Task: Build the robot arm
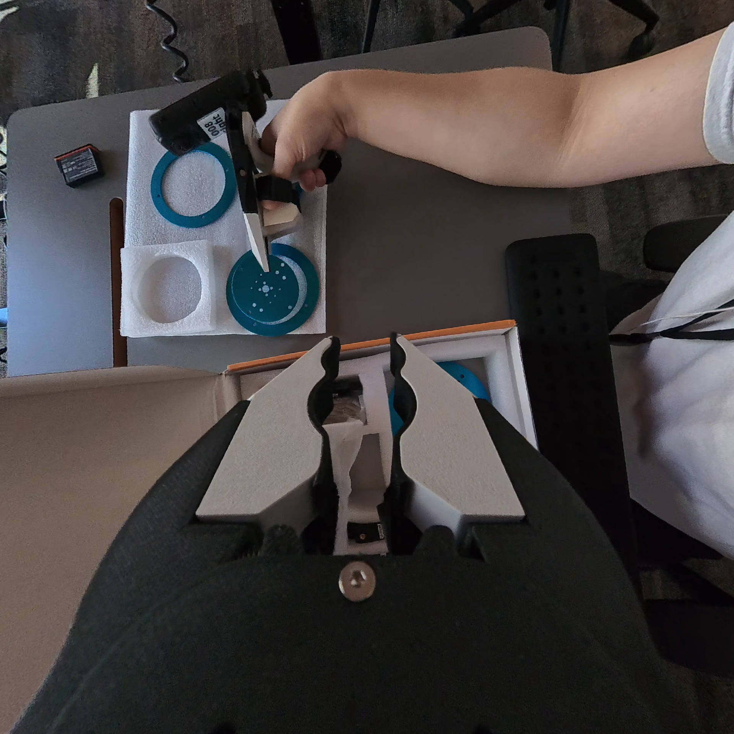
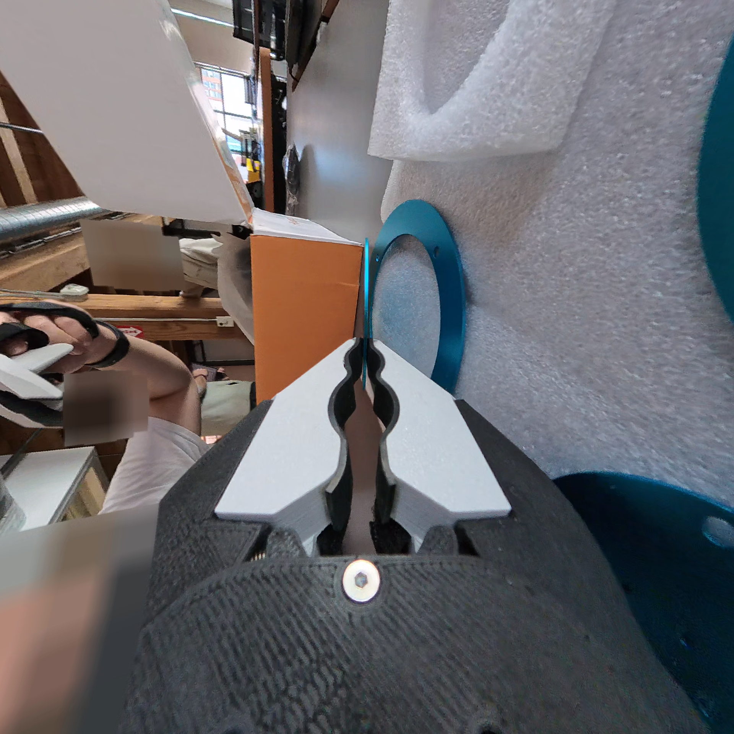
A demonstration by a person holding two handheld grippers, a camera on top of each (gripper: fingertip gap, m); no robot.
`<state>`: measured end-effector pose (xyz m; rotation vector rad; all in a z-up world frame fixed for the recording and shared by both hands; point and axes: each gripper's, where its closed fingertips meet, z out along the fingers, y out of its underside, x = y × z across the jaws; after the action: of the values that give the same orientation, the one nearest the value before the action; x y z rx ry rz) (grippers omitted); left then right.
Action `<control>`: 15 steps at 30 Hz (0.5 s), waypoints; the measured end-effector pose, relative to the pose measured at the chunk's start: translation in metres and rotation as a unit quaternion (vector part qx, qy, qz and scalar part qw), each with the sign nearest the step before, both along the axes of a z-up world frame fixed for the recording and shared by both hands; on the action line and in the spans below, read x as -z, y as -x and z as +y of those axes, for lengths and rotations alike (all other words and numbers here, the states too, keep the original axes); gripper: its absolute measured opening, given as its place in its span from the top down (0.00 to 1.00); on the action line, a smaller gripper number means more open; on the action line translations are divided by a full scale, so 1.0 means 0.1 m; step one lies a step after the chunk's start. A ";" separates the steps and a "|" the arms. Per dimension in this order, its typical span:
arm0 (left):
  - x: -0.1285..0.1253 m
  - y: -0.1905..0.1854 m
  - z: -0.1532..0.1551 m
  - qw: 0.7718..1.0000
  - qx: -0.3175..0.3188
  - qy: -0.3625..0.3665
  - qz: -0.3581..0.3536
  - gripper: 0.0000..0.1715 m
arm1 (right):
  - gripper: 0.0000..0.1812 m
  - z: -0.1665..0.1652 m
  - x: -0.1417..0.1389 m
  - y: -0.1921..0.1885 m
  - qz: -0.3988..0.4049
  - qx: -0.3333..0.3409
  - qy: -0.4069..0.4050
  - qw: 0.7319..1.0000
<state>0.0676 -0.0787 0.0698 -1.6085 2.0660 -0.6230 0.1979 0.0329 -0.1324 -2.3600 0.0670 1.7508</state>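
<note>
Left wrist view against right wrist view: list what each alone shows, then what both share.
Left only: the grey table, a small black box, and the left gripper, open above the box's foam insert.
Right only: the right gripper shut on a thin blue disc, seen edge-on.
Both: the white foam sheet, blue ring and orange-sided box.

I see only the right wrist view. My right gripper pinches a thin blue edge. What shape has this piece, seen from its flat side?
Observer: The left wrist view shows a round blue disc with many small holes in the right gripper.
Operator: Is the left gripper open?
Observer: Yes, the left gripper is open and empty, above the open box.
Operator: What lies inside this box?
Observer: Another blue part, half hidden, in white foam.
</note>
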 end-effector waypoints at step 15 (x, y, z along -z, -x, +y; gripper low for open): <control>0.10 -0.11 -0.11 1.000 0.023 -0.005 0.019 0.86 | 0.98 -0.03 0.16 -0.03 -0.066 -0.006 0.014 0.998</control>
<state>0.0787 -0.0895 0.0597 -1.5829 2.1355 -0.6024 0.2013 0.0302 -0.1483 -2.4943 0.0571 1.6046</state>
